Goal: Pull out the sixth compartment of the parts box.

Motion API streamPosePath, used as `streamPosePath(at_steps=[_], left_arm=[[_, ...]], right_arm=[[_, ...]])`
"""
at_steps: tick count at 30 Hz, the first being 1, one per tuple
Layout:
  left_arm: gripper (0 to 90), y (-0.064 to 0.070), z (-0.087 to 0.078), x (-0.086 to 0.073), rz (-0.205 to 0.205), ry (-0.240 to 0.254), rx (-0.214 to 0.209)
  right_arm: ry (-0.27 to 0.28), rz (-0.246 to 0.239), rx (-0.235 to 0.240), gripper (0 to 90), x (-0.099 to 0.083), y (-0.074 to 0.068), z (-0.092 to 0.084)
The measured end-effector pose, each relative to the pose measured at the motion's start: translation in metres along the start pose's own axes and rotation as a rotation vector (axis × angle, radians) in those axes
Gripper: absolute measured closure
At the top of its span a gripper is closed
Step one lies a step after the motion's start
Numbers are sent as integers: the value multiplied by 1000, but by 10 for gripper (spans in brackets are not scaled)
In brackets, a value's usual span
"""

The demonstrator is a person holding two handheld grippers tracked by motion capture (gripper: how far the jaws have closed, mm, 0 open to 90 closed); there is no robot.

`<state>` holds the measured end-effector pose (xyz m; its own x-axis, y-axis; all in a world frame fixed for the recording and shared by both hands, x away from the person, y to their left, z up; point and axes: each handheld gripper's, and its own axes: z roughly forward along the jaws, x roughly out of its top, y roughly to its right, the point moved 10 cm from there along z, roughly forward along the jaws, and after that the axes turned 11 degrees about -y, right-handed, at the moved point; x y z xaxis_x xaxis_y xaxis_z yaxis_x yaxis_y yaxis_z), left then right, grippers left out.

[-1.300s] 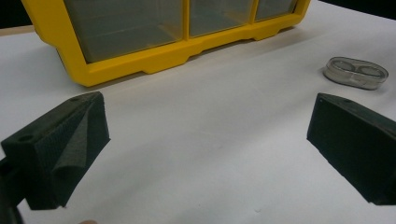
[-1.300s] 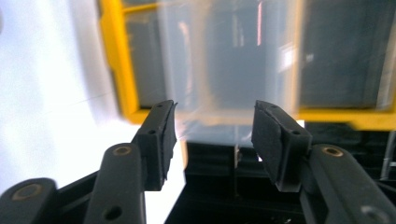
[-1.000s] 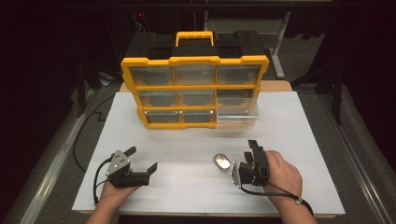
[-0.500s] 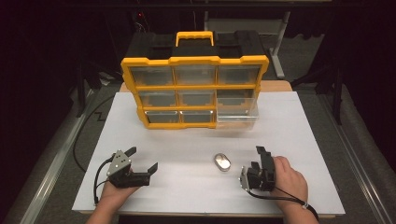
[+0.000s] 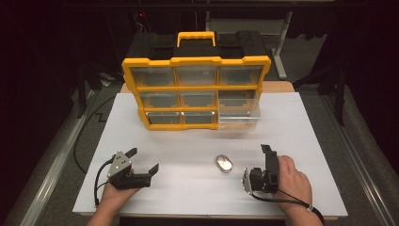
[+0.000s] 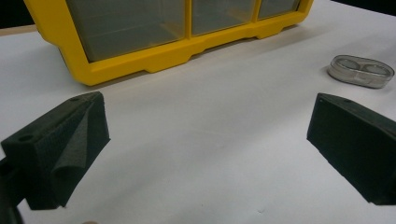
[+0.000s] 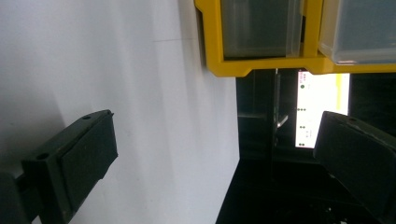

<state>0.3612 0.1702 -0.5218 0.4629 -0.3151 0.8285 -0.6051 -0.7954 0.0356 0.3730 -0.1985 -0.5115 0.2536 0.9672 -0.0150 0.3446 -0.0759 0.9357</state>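
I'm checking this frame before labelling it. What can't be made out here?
- Contents of the small clear oval case: too small in the high view, glare in the left gripper view.
- Contents of the yellow drawer organizer: frosted drawer fronts hide them.
- Inside of the pulled-out bottom-right drawer: too faint to read.

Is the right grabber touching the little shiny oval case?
Apart. In the high view, bare white table shows between the right gripper and the oval case, and its open jaws hold nothing.
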Motion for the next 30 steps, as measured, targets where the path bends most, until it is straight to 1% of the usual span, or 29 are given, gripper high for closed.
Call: streamPosePath(at_steps=[4,5,8,9,11,12,13,14,15,16,17,18,21,22,25,27,30], left_arm=[[3,1,0,0,-7,4,-11],[3,1,0,0,-4,3,-11],[3,1,-1,1,-4,12,0],[3,0,-1,1,-5,10,4],[3,0,-2,1,-10,6,3],[3,-1,-2,1,-10,4,3],[3,-1,-2,1,-11,5,2],[3,-1,-2,1,-13,5,2],[3,-1,-2,1,-15,5,3],[3,-1,-2,1,-16,3,3],[3,-1,-1,0,-15,1,3],[3,-1,-1,0,-15,-2,2],[3,-2,-1,0,-22,-2,5],[3,-2,-1,0,-22,-3,5],[3,-3,-1,0,-22,-6,2],[3,-3,0,-1,-25,-11,-1],[3,-3,0,-1,-23,-15,-2]], right_arm=[[10,32,4,0,-1,3,0],[7,50,20,0,-2,3,0],[15,110,13,0,-3,7,1],[17,132,22,0,-4,8,1],[17,158,33,0,-5,8,2],[25,204,58,0,-6,7,3],[25,204,58,0,-6,7,3],[22,224,67,0,-6,6,4],[23,232,83,0,-7,5,5],[23,262,104,0,-7,3,6],[22,276,124,0,-8,2,7],[21,292,131,0,-9,2,8],[28,355,169,0,-12,0,11],[26,384,189,0,-13,-1,12],[30,450,237,1,-18,-2,15],[34,514,279,1,-20,-5,16],[44,624,340,0,-21,-8,16]])
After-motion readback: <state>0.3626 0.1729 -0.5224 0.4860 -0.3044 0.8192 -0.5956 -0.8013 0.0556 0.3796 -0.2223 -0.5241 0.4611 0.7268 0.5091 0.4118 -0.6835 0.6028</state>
